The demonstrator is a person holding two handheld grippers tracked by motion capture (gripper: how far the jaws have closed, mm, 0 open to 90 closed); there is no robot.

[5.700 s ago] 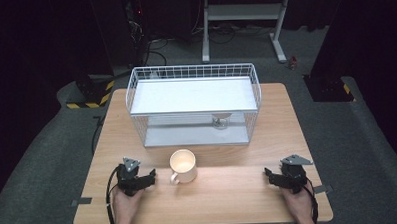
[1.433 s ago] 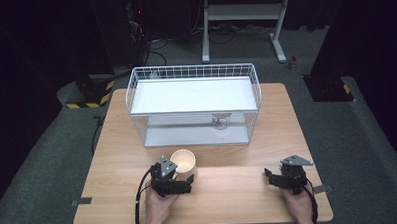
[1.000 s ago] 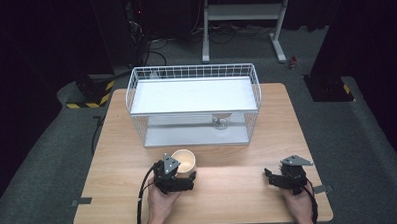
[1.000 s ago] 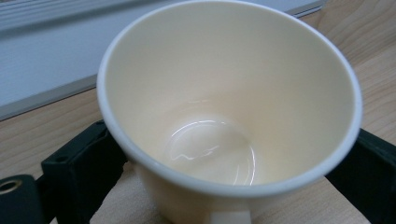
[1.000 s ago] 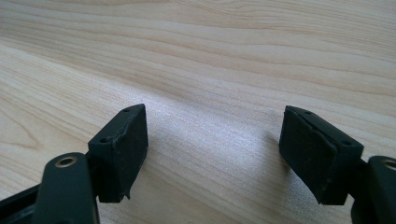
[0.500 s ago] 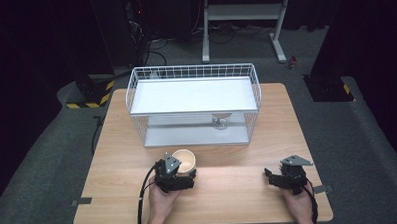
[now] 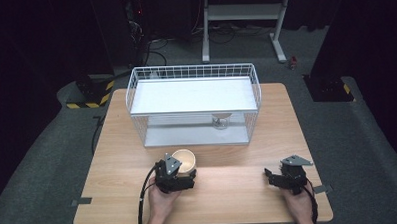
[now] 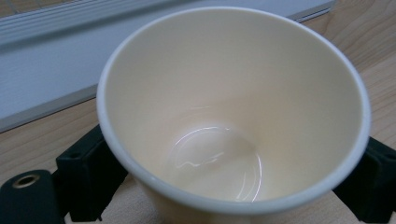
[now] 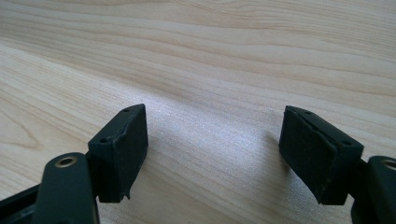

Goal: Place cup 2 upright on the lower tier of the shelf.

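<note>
Jaws of the left gripper (image 8: 224, 196) stand on either side of a cream paper cup (image 8: 233, 116), low on its wall, one black jaw showing at each flank under the flared rim; they have just been closing a little with the cup between them, and in the left gripper view they sit hard against its sides, so the cup looks gripped. The cup stands upright with its mouth open, its inside bare and glossy at the bottom. In the high view the left gripper (image 7: 181, 176) sits just on the person's side of the cup (image 7: 184, 159), with the left hand (image 7: 162, 203) behind it and a black cable trailing back off the near edge of the table (image 7: 239, 190). The cup rests on the wooden top a little left of centre, near the front of a white wire basket (image 7: 192, 72) that stands toward the far side; beneath the basket's white shelf a small clear glass-like thing (image 7: 220, 121) can be made out. Well apart to the right, the right gripper (image 9: 212, 154) holds its two black jaws wide with only bare wood grain between them, and from above the right gripper (image 7: 279, 178) lies low on the table near the front right corner in the right hand (image 7: 297, 201).
</note>
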